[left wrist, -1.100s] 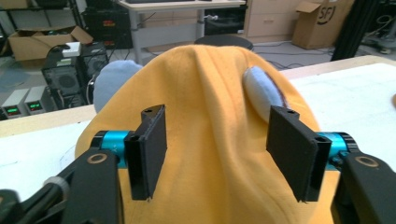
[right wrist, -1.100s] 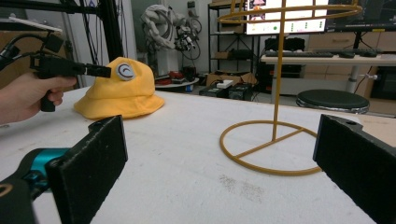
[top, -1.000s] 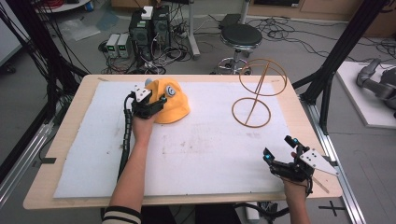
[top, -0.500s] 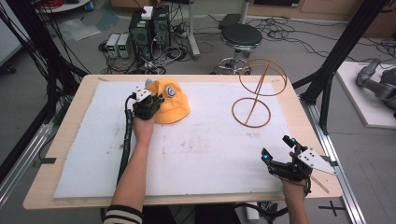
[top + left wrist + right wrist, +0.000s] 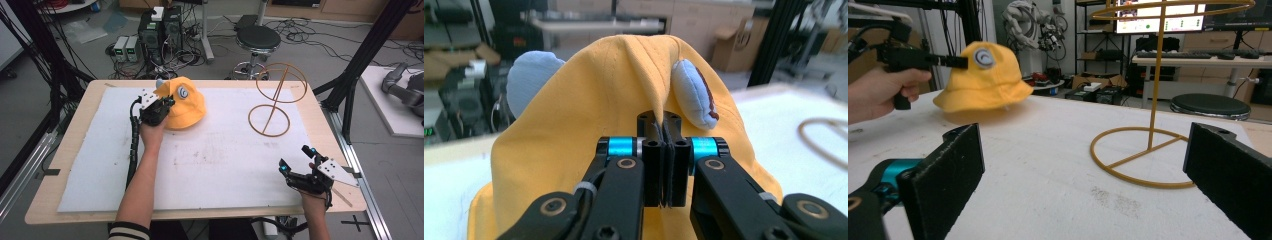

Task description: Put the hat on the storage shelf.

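A yellow bucket hat with pale blue ears and a round eye patch is at the back left of the white mat. My left gripper is shut on a pinched fold of the hat, and the hat hangs lifted off the mat in the right gripper view. A gold wire hat stand with a ring base and ring top stands at the back right. My right gripper rests near the front right corner, open, with nothing between its jaws.
The white mat covers the wooden table. Beyond the table's far edge are a black stool, computer boxes and cables. Black frame posts rise at both sides.
My left gripper has raised the hat's near side slightly and shifted a little right. The right gripper has stayed in place.
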`<state>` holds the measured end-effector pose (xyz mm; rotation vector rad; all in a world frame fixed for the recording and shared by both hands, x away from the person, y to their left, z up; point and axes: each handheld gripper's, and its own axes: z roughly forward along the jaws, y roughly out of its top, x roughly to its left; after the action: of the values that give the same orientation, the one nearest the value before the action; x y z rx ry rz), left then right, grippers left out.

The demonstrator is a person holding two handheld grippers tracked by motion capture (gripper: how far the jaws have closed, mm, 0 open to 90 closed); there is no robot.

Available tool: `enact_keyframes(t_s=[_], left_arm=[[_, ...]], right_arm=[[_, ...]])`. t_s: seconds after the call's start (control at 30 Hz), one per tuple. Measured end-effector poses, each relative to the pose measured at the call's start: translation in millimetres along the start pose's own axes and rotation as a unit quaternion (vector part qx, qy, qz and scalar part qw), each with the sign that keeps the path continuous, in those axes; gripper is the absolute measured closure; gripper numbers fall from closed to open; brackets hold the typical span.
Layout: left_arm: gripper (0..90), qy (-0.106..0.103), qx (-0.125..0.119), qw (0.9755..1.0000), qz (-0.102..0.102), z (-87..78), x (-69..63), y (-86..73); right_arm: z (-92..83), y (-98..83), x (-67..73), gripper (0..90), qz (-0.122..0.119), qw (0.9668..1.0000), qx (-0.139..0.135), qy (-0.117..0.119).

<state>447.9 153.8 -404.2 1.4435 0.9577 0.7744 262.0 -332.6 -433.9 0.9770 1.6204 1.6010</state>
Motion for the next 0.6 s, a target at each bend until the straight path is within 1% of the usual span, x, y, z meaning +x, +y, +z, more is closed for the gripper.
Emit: enact_keyframes(t_s=[0.07,0.13,0.2,0.27,0.33,0.47,0.6], left_arm=[[88.1,-0.005,-0.021,0.9998,-0.002,-5.7,-2.2,7.0],[88.1,-0.009,-0.041,0.9991,0.004,-13.0,-4.3,15.3],[88.2,-0.011,-0.061,0.9981,0.003,-20.0,-5.9,22.8],[88.2,-0.009,-0.077,0.9970,0.003,-26.5,-7.2,29.2],[88.2,-0.006,-0.087,0.9962,0.008,-32.6,-8.9,35.0],[88.2,-0.004,-0.094,0.9955,0.014,-41.4,-11.1,44.5],[88.2,-0.009,-0.104,0.9942,0.024,-48.7,-16.7,61.9]], right_arm=[[0.4,0.0,0.0,2.5,-0.002,1.0000,0.000,-0.001],[1.3,-0.2,0.3,2.5,-0.003,1.0000,-0.003,0.000],[1.5,0.0,1.6,2.5,-0.001,1.0000,-0.001,0.002],[1.9,0.4,2.8,2.5,-0.003,1.0000,-0.002,0.003],[1.9,1.3,4.0,2.5,-0.005,1.0000,-0.003,0.003],[2.1,2.6,5.3,2.5,-0.005,0.9999,-0.008,0.006],[1.2,4.3,6.1,2.5,-0.004,0.9999,-0.011,0.007]])
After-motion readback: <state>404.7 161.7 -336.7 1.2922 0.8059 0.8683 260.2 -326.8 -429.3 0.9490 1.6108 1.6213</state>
